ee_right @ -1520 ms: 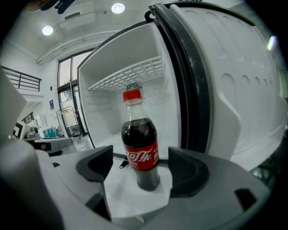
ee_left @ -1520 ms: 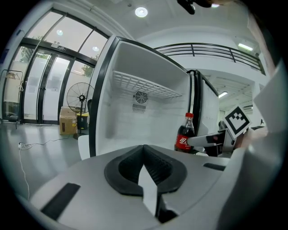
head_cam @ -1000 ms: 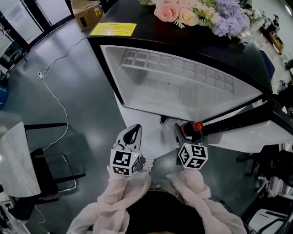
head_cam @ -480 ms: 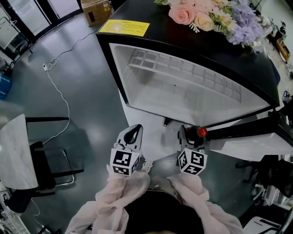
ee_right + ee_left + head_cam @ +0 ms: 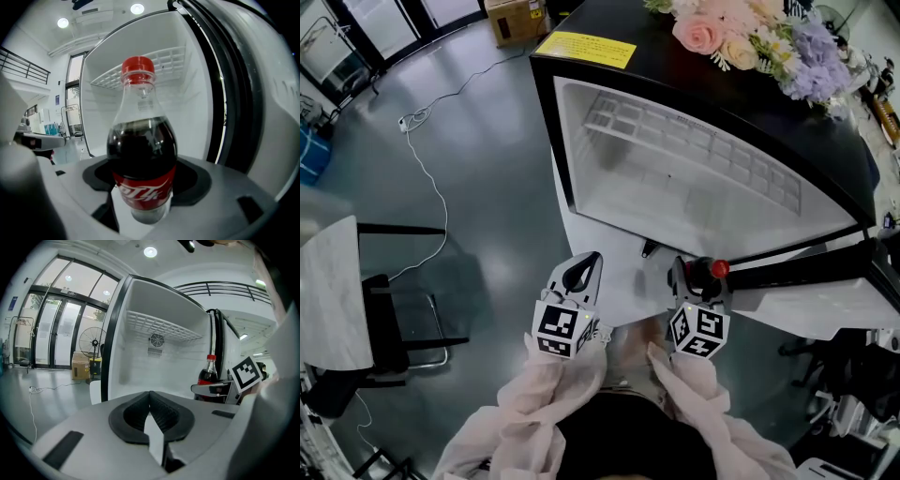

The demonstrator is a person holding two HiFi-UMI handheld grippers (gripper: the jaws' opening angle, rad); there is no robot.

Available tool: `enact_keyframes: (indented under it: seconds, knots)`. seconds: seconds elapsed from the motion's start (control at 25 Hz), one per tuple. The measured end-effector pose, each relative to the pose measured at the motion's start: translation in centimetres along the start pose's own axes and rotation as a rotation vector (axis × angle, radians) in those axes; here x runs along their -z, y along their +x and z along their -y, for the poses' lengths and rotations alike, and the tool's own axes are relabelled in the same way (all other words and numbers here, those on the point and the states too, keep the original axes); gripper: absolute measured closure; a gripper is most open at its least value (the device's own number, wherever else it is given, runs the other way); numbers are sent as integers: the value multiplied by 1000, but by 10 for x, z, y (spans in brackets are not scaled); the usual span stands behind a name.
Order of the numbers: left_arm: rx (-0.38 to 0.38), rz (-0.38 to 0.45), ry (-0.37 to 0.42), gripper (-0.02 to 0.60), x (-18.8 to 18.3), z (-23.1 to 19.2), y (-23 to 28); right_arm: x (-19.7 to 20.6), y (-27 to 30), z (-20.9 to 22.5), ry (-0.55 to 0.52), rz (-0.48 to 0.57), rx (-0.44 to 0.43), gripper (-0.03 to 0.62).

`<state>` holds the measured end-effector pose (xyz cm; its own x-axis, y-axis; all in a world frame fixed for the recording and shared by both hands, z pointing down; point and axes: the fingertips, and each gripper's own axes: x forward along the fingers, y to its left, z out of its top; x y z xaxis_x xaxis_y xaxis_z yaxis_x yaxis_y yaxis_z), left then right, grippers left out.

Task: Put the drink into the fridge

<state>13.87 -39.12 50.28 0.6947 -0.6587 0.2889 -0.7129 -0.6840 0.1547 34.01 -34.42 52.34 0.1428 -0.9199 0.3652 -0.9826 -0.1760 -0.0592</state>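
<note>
Head view: the right gripper (image 5: 698,273) holds a clear plastic cola bottle with a red cap and red label (image 5: 705,274) upright, just outside the front edge of the open black fridge with a bare white interior (image 5: 675,192). Its jaws have just been closing, with the bottle between them. The left gripper (image 5: 592,259) sits beside it, pinched together on nothing. The step in hand looks like the carry-in; the bottle is not yet inside. The black-edged open door (image 5: 806,267) runs close along the right gripper's right side.

Left gripper view: the pads meet and the left gripper (image 5: 150,394) is empty. Beyond, the compartment is bare beneath a white wire shelf (image 5: 159,326), so there is ample room along its floor.

Right gripper view: the jaws clamp the bottle (image 5: 142,154) at its label. The cavity lies straight ahead and the dark door seal (image 5: 229,93) is near on the right. The next move probably calls for a level push inward, clear of that seal and with the cap under the shelf (image 5: 164,61), then setting the bottle down before releasing.
</note>
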Motion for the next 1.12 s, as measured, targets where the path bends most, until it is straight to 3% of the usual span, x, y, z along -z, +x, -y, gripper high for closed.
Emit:
enact_keyframes:
  seconds: [0.6,1.12]
  knots:
    - [-41,31,-20,571,-16,-3,10,-59,3,-52,-59,76,-199,286]
    - [-138,81,-23,571,-30,-34,3,-94,43,-85,-135,104,-349,286]
